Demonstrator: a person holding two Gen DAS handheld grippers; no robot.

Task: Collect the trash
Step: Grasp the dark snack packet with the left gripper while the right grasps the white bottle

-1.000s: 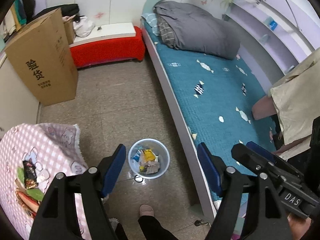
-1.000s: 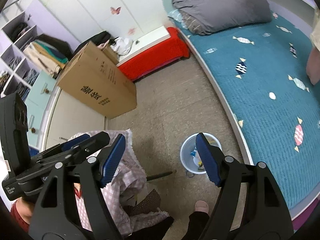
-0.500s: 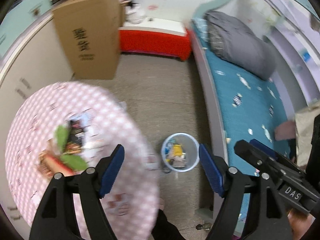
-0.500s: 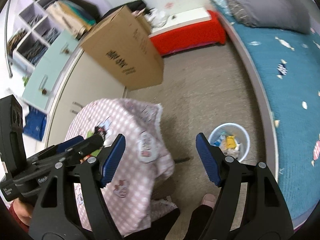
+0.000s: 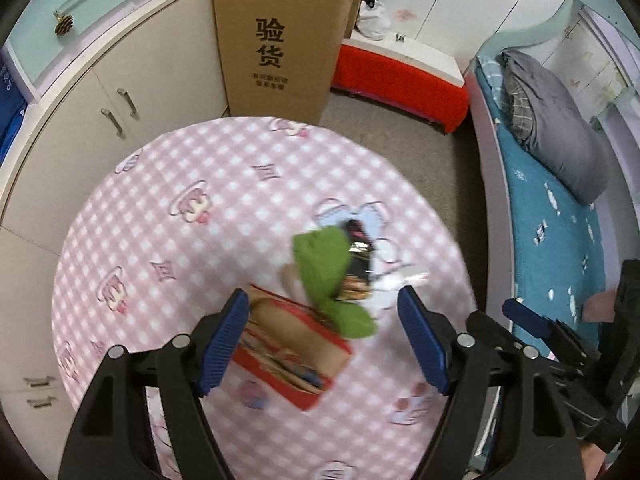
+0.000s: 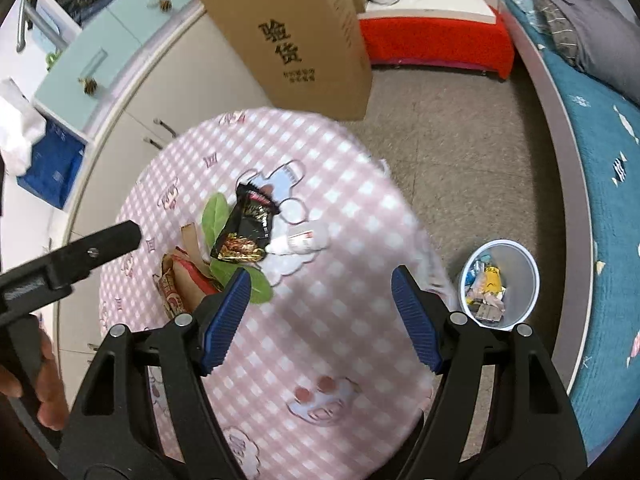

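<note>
The left gripper stands with its jaws wide and nothing between the pads; the right gripper is likewise spread and empty. A second ago both looked down at the floor and the bed edge, with the bin between the fingers; now both have swung over the round table with its pink checked cloth, so the litter has come under the tools.

Just ahead of the left gripper lies a torn red carton; touching its far side are green leaves, and a dark snack wrapper partly under them; beside that, a small white bottle lies on its side.

The pale bin stands on the floor past the table's right edge, already holding scraps; it is well apart from the litter.

I judge the swing to mean a fresh pickup is starting; the carton looks the nearest candidate, though a light wrapper may slip.
</note>
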